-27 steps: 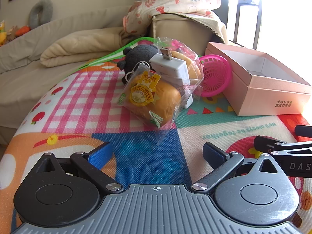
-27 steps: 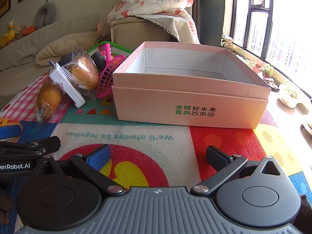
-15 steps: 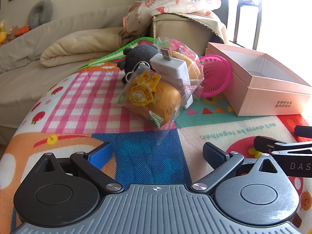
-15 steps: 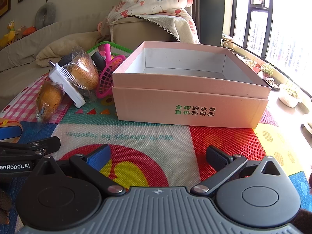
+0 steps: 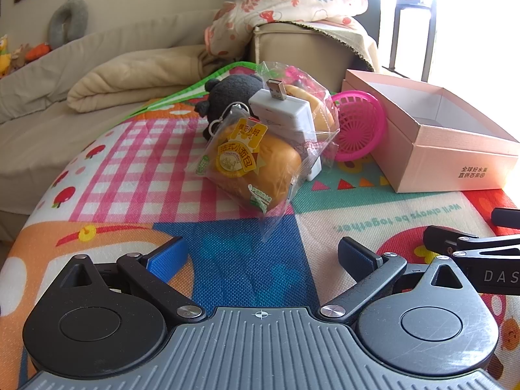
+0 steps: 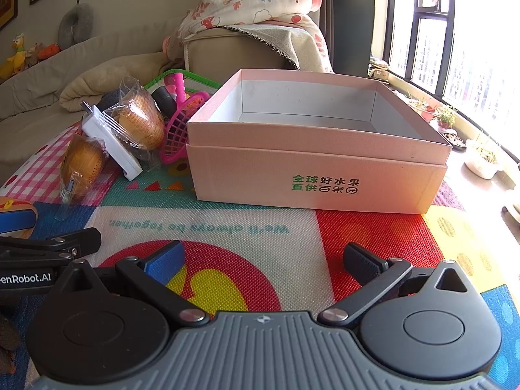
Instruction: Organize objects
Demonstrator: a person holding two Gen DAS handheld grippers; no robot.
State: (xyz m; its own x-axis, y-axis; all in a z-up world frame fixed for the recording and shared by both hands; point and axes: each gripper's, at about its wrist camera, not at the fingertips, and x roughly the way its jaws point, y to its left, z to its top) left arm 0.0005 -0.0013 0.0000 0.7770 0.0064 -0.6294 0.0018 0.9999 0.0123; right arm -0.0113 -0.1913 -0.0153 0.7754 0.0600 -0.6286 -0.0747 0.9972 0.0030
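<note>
Both tools rest low over the colourful printed play mat (image 5: 227,260) with nothing between the fingers: the left gripper (image 5: 260,256) stands with its jaws spread wide and empty, and the right gripper (image 6: 265,260) likewise. Just ahead of the left gripper lies the orange bread roll in a clear crinkled plastic wrapper (image 5: 260,169); its loose film corner points toward the tool, so a closure on the film alone would likely slip or tear. Behind and touching it leans the white rectangular adapter with a metal USB plug (image 5: 286,113); lifting the roll first would probably topple it. Farther back sit a second wrapped bun (image 6: 143,120), a black plush toy (image 5: 234,91) and a pink plastic lattice basket (image 5: 357,126) on its side, all crowded together. Ahead of the right gripper stands the open pink cardboard box (image 6: 318,169), seemingly empty; a low carry could catch its rim.
</note>
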